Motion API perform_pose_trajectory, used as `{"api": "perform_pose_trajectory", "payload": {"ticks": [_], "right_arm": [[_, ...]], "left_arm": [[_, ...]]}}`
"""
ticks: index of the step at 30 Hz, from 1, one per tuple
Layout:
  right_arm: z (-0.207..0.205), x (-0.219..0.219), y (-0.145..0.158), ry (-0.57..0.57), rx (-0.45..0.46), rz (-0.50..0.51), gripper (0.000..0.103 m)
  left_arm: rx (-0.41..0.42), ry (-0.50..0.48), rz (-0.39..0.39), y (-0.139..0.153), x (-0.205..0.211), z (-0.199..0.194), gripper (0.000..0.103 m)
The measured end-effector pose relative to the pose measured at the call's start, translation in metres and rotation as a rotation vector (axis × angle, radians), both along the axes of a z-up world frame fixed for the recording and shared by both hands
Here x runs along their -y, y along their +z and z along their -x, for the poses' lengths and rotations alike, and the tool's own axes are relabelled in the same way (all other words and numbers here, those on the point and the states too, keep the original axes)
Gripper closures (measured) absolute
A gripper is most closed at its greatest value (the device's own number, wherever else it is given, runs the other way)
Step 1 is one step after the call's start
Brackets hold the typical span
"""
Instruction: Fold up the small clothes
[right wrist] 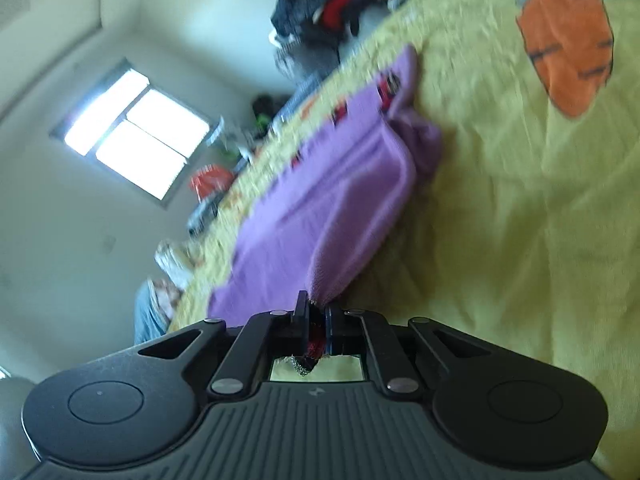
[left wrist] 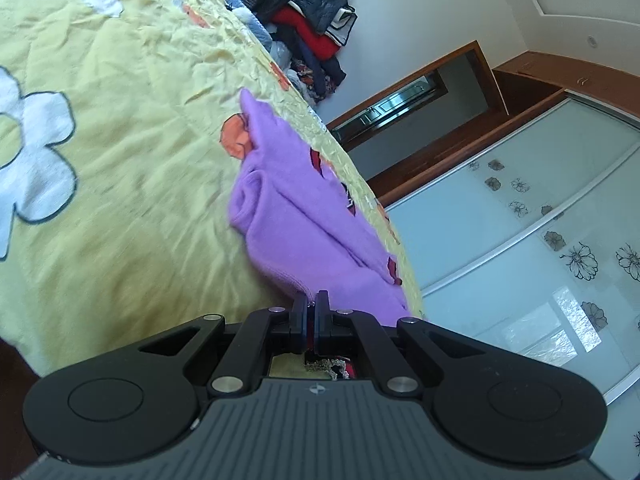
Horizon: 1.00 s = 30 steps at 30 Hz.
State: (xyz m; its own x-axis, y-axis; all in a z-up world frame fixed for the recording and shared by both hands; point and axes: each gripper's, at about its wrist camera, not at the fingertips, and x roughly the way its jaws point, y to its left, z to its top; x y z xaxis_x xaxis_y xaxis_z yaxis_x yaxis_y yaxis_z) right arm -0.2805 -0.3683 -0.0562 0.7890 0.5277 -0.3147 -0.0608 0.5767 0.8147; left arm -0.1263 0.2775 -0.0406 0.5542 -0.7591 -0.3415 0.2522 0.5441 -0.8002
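Stretching away beyond my fingers on both sides is the bed, covered by a yellow bedspread (left wrist: 132,128) printed with white flowers and orange carrots; one large carrot (right wrist: 568,44) sits ahead and to the right of my right fingers. Past the bed's far edge, well apart from my fingers, a pile of dark and red clothes (left wrist: 312,12) leans against the wall, and off to the right of my left fingers stands a wardrobe with frosted sliding doors (left wrist: 540,216) marked with black flower outlines. A bright window (right wrist: 136,128) shows up and to the left of my right fingers. On the bedspread, running straight out ahead of both sets of fingers, lies the purple garment (left wrist: 304,220), a small soft knit with red and dark patches along one side; it is bunched into long folds and a rolled sleeve. My left fingers (left wrist: 311,300) are clamped on the garment's near edge, the cloth pinched between the pads. My right fingers (right wrist: 316,304) are likewise closed on another near corner of the same garment (right wrist: 332,200), which rises in a taut peak to the tips; that view is blurred.
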Motion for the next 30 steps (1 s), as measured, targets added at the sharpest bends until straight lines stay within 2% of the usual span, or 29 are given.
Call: {"api": "perform_pose_trajectory", "payload": {"ticks": [5,8,13,21,25,30], "right_arm": [[-0.007,0.005,0.014,-0.044,0.053,-0.024,0.097],[-0.017,0.002,0.026,-0.057,0.078,0.0,0.097],[-0.031,0.0,0.044,-0.042,0.148,-0.018,0.097],[-0.071,0.006,0.067,-0.049,0.21,-0.069,0.097],[-0.112,0.021,0.066,-0.079,0.188,-0.082,0.097],[-0.181,0.042,0.04,-0.125,0.081,-0.101,0.097]], "left_arm": [[-0.016,0.017,0.025,0.004,0.005,-0.006,0.101],[-0.013,0.02,0.022,0.01,0.01,-0.008,0.101],[0.003,0.036,0.036,0.023,0.016,-0.014,0.101],[0.031,0.08,0.071,0.045,0.022,-0.047,0.101],[0.005,0.112,0.088,0.045,0.023,-0.086,0.101],[-0.057,0.147,0.106,0.031,0.032,-0.154,0.101]]}}
